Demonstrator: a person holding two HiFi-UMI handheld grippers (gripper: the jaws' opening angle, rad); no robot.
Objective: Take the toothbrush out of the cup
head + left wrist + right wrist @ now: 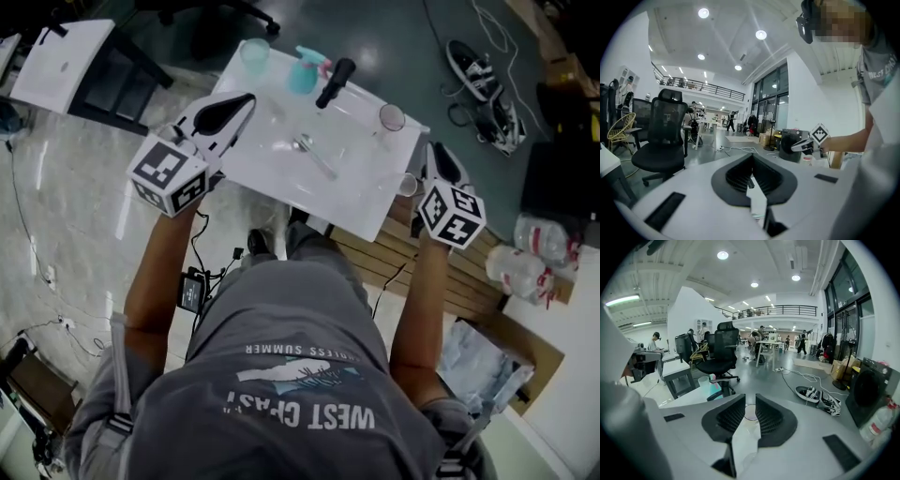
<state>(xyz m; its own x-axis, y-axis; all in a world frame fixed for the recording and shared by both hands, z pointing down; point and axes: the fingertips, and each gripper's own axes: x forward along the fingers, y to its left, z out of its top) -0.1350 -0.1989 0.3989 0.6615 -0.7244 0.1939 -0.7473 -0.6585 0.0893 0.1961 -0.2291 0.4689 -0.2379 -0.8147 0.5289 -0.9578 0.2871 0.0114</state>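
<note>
A slim pale toothbrush (313, 155) lies flat on the white table (366, 202), outside any cup. A teal cup (254, 52) stands at the far left corner, also seen in the right gripper view as the teal cup (704, 381). A clear cup with a pink rim (392, 117) stands near the right edge; the same clear cup (751, 416) shows through the gap of my right gripper (750, 401). My left gripper (246, 101) hovers over the table's left edge, shut and empty; its jaws meet in the left gripper (751, 159) view. My right gripper (437, 152) is open off the right edge.
A teal spray bottle (305, 70) and a black handled device (336, 82) sit at the table's far side. Another clear cup (407, 185) stands at the near right corner. Shoes (483, 89) and cables lie on the floor; an office chair (719, 355) stands beyond.
</note>
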